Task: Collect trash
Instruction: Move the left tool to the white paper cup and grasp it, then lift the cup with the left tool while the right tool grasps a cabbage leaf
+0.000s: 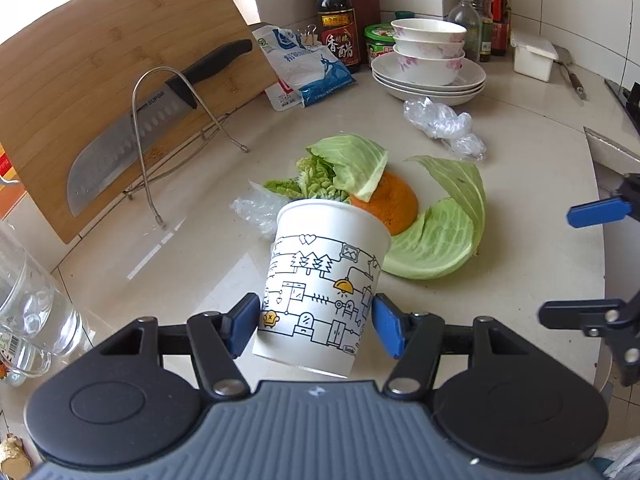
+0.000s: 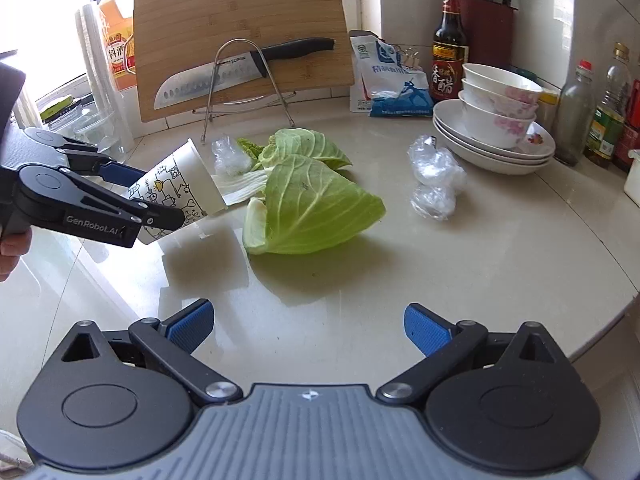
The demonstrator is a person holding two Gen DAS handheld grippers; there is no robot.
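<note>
A white paper cup with line drawings is tilted, its mouth toward a heap of trash, and my left gripper is shut on its lower body. The heap holds cabbage leaves, small green leaves and an orange peel. Crumpled plastic wrap lies beyond the heap, and another piece lies beside the cup's rim. In the right wrist view the cup hangs in the left gripper just left of the big cabbage leaf. My right gripper stands open over bare counter, nothing between its fingers.
A wooden cutting board and a knife lean in a wire rack at the back. Stacked bowls on plates, bottles and a blue-white bag stand behind. A glass jug is at the left. The counter's rounded edge runs on the right.
</note>
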